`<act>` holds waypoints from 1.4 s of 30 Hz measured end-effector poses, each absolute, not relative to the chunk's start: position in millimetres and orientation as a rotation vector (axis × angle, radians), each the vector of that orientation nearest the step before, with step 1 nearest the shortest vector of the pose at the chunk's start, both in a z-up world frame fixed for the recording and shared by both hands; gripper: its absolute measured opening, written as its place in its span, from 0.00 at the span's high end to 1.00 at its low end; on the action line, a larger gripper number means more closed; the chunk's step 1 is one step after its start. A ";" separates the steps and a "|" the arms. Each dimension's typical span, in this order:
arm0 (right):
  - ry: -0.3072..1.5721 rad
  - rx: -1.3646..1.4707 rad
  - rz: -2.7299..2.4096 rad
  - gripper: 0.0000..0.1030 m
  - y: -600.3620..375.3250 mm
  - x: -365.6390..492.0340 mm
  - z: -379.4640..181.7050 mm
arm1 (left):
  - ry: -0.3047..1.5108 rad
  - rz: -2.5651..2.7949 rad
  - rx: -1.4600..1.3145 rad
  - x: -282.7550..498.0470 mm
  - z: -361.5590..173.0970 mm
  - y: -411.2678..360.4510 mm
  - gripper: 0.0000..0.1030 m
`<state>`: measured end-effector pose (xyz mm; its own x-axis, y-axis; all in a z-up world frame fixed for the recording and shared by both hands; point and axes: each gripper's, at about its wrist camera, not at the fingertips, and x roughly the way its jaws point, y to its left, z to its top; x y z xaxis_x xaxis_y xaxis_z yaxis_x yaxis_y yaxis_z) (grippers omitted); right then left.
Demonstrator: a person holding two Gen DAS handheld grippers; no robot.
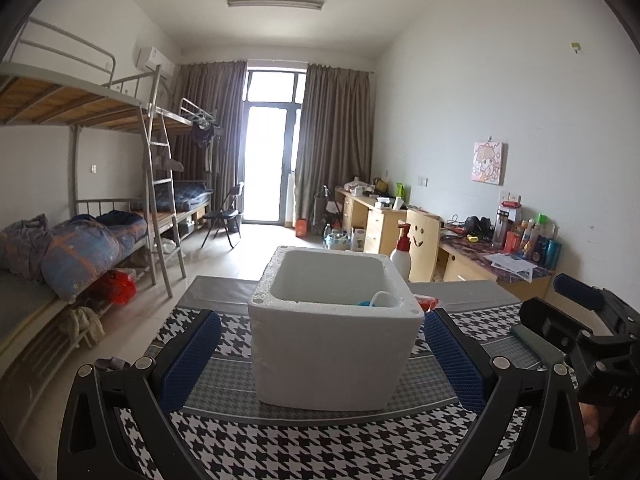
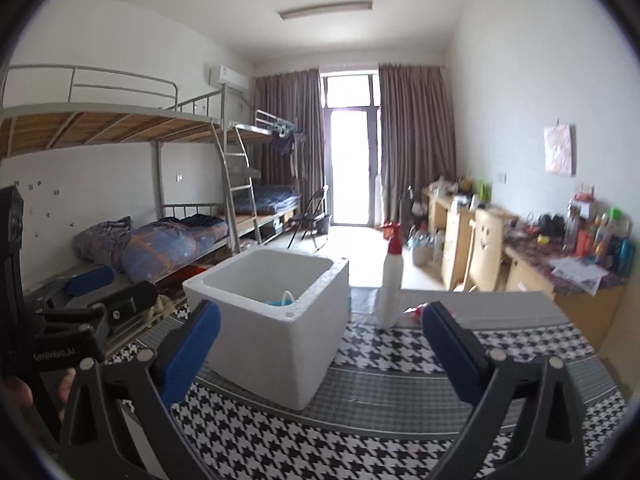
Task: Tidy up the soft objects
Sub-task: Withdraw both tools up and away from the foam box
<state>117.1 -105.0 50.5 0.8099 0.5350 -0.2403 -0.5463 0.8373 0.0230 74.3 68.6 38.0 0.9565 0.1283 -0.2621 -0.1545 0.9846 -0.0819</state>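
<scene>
Straight ahead of my left claw (image 1: pixel 322 354) the white foam box (image 1: pixel 334 344) stands upright on the houndstooth cloth (image 1: pixel 320 452), open side up, its long axis running across my view. It lies ahead and to the left of my right claw (image 2: pixel 320 354). Both claws are spread wide and hold nothing. Inside the box, low in the corner nearest my right claw, a blue soft item (image 2: pixel 278 302) with a pale loop already rests, so I judge part of the sorting done. Beyond my right claw stands a white pump bottle (image 2: pixel 390 284), and beside its base lies a small red thing (image 2: pixel 414 311), possibly left to sort, too hidden to name.
</scene>
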 end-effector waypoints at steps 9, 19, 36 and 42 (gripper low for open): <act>0.211 -0.021 0.580 0.01 -121.1 102.8 36.9 | 0.231 0.179 -0.081 55.8 28.8 57.5 0.01; 0.227 -0.024 0.560 0.01 -127.2 93.7 20.7 | 0.225 0.173 -0.075 49.4 20.9 52.9 0.01; 0.237 -0.014 0.548 0.01 -133.0 85.4 9.1 | 0.213 0.167 -0.074 41.9 15.5 54.4 0.01; 0.248 -0.010 0.542 0.01 -134.9 85.8 6.8 | 0.224 0.156 -0.066 38.8 9.5 51.2 0.01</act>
<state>85.8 -134.9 6.8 0.8275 0.5092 -0.2367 -0.5117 0.8574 0.0558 38.8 51.2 9.5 0.9631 0.1463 -0.2258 -0.1609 0.9858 -0.0477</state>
